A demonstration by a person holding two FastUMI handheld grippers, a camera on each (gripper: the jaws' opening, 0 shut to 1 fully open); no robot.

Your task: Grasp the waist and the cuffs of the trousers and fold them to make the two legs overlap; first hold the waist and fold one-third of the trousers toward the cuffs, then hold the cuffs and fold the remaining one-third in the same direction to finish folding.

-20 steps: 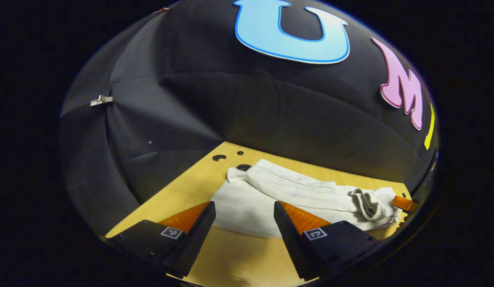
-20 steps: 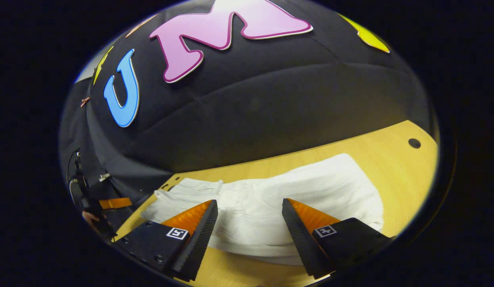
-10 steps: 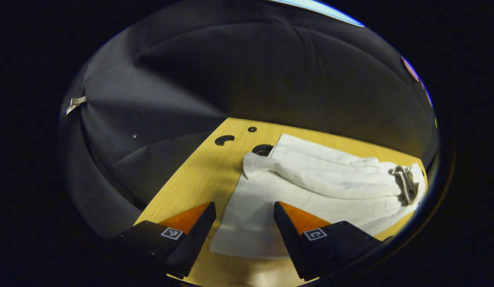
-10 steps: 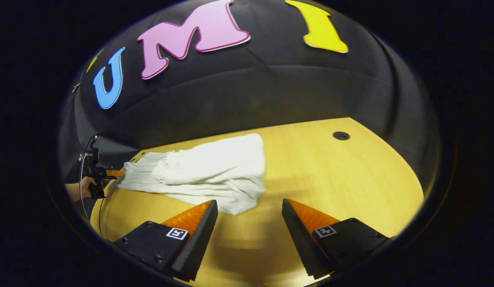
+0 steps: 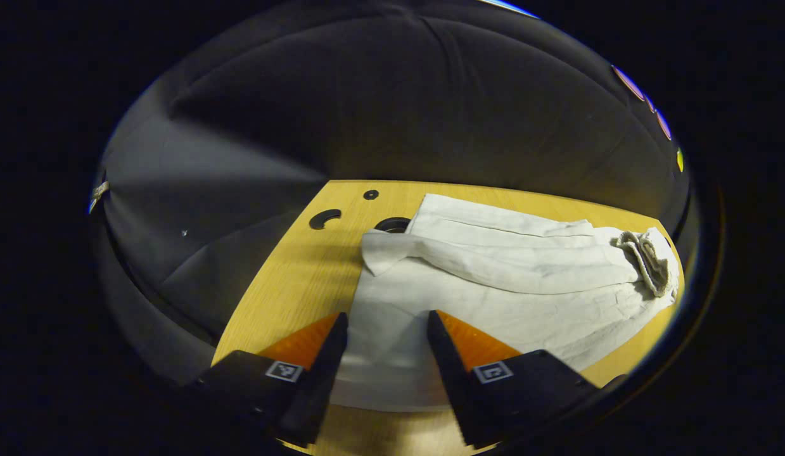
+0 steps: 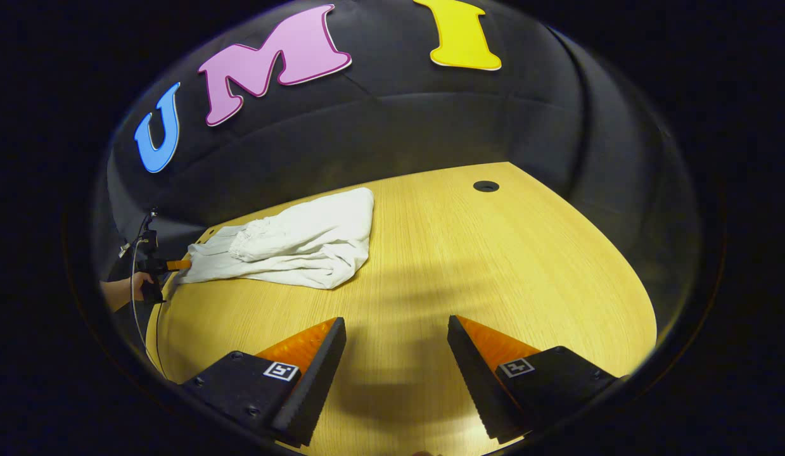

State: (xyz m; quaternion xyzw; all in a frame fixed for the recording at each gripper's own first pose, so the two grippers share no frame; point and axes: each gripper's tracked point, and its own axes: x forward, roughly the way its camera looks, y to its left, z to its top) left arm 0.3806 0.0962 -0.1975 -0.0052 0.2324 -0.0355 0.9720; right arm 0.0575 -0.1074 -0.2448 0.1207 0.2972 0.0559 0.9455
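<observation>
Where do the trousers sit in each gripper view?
Left gripper view: trousers lie centre to right on the table, their near edge between the left gripper's open jaws.
Right gripper view: trousers lie left of centre, well beyond the right gripper.
Shared landmark: the gathered waistband.

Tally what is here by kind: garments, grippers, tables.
Trousers: 1
Grippers: 2, left gripper and right gripper
Table: 1
Total: 4
</observation>
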